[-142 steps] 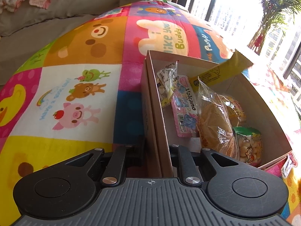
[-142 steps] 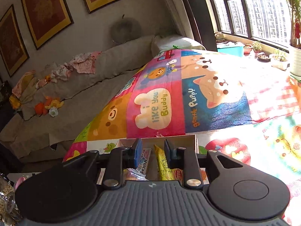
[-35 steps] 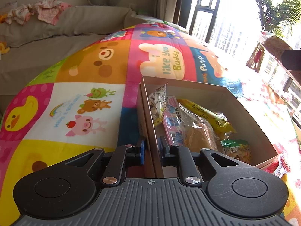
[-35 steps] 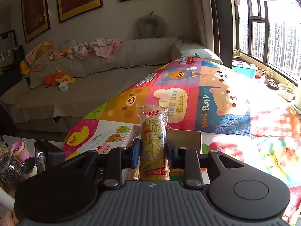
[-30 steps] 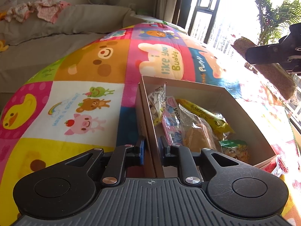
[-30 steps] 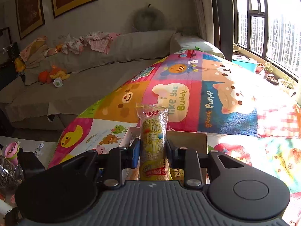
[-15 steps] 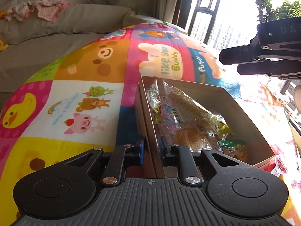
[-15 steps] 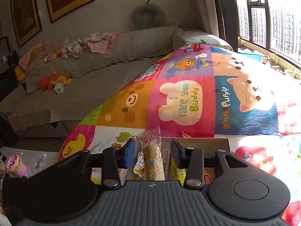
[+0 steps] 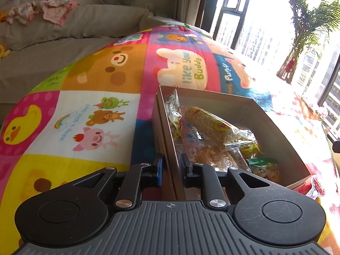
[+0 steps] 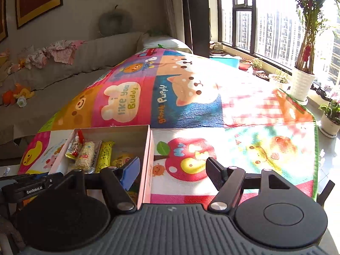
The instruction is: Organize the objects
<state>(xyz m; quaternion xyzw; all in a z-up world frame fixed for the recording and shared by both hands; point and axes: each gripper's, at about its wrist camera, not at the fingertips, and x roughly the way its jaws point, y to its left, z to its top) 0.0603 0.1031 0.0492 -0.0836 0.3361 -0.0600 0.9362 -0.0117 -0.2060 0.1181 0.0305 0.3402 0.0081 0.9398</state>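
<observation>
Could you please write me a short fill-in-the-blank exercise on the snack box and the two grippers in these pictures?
1. The left gripper is shut on the near ____ of the cardboard box.
2. The puffed-grain snack pack lies ____ the box.
3. Between the right gripper's opening jaws there is ____.
4. The box rests on a colourful cartoon ____.

Missing words: wall; inside; nothing; mat

Left wrist camera is looking down along its fingers, close over the cardboard box's (image 9: 167, 131) near wall. Right wrist camera is facing the window, sharing that snack-filled box (image 10: 146, 148) and the cartoon play mat (image 10: 191, 110).
</observation>
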